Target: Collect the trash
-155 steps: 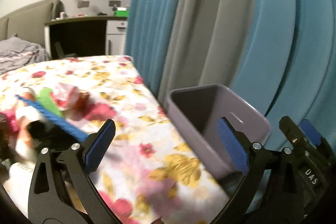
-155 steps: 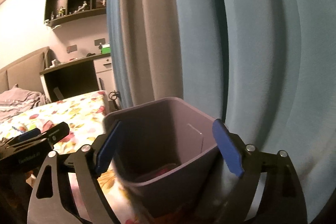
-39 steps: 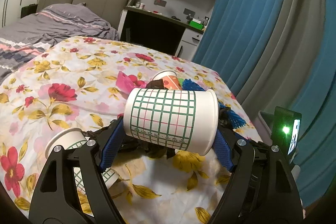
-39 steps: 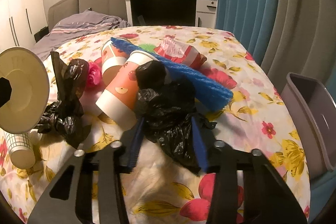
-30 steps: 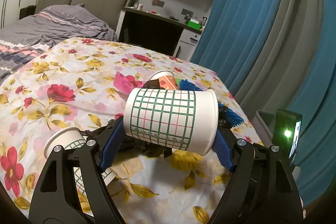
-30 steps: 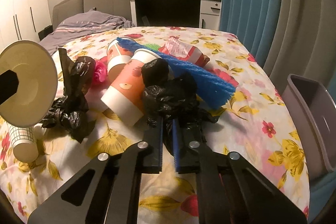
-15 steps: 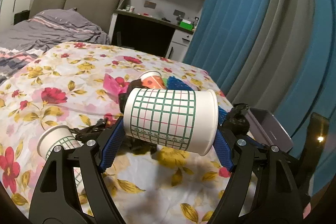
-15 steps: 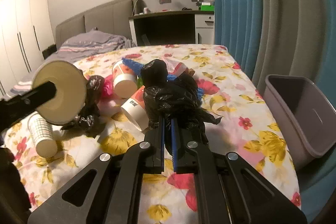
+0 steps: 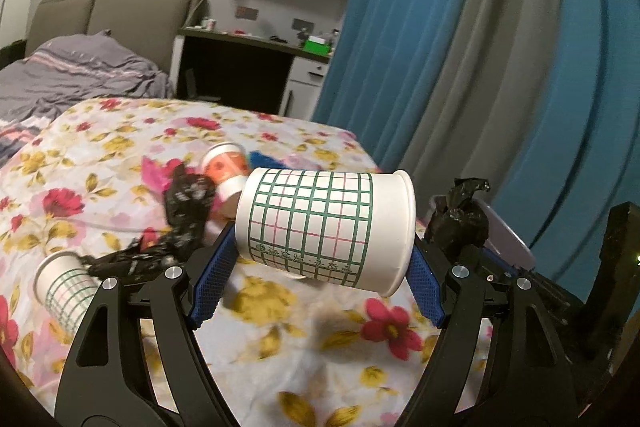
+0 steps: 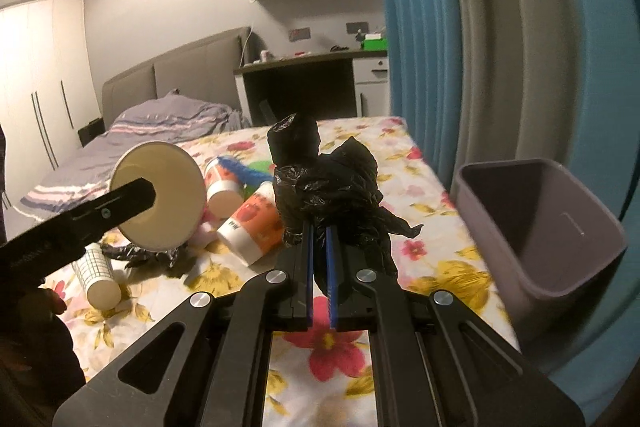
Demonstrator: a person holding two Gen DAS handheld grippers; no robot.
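Observation:
My left gripper (image 9: 316, 269) is shut on a white paper cup with a green grid (image 9: 325, 229), held sideways above the floral bed; the same cup (image 10: 158, 197) shows end-on in the right wrist view. My right gripper (image 10: 319, 247) is shut on a crumpled black plastic bag (image 10: 328, 183), lifted off the bed; this bag (image 9: 460, 223) also appears at the right in the left wrist view. A grey bin (image 10: 540, 227) stands beside the bed, to the right of the bag.
On the floral bedspread (image 9: 120, 147) lie two orange cups (image 10: 252, 223), a second grid cup (image 9: 64, 291), another black bag (image 9: 184, 211), a blue brush (image 10: 240, 167) and pink scraps. Blue and grey curtains (image 9: 480, 67) hang behind the bin. A desk stands at the back.
Both grippers have risen and swung right toward the bin with their loads. The right gripper closed on the black bag and lifted it off the bed.

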